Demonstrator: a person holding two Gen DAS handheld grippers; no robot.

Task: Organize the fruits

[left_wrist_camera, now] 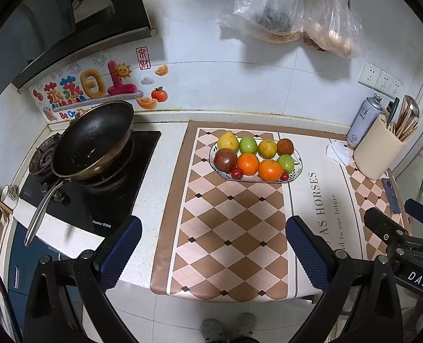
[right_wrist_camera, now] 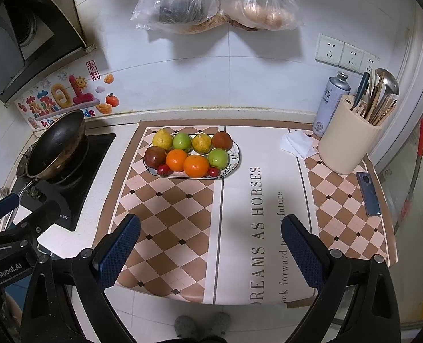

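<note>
An oval patterned plate (left_wrist_camera: pixel 297 162) (right_wrist_camera: pixel 235 154) sits at the back of the checkered mat and holds several fruits in two rows. The back row has a yellow lemon (left_wrist_camera: pixel 227 140) (right_wrist_camera: pixel 162 139), a green apple (left_wrist_camera: pixel 248 145) (right_wrist_camera: pixel 182 141), a yellow fruit and a brown fruit. The front row has a dark passion fruit (left_wrist_camera: pixel 225 159), two oranges (left_wrist_camera: pixel 270 169) (right_wrist_camera: pixel 196 166), a green apple and two small red fruits. My left gripper (left_wrist_camera: pixel 213 253) is open and empty above the mat's front part. My right gripper (right_wrist_camera: pixel 210 250) is open and empty, likewise well short of the plate.
A black wok (left_wrist_camera: pixel 93 140) (right_wrist_camera: pixel 57 145) stands on the gas stove at left. A cream utensil holder (left_wrist_camera: pixel 378 148) (right_wrist_camera: pixel 347 140), a spray can (right_wrist_camera: pixel 330 103), a crumpled tissue (right_wrist_camera: pixel 295 143) and a phone (right_wrist_camera: pixel 368 193) are at right. Plastic bags (right_wrist_camera: pixel 211 0) hang on the wall.
</note>
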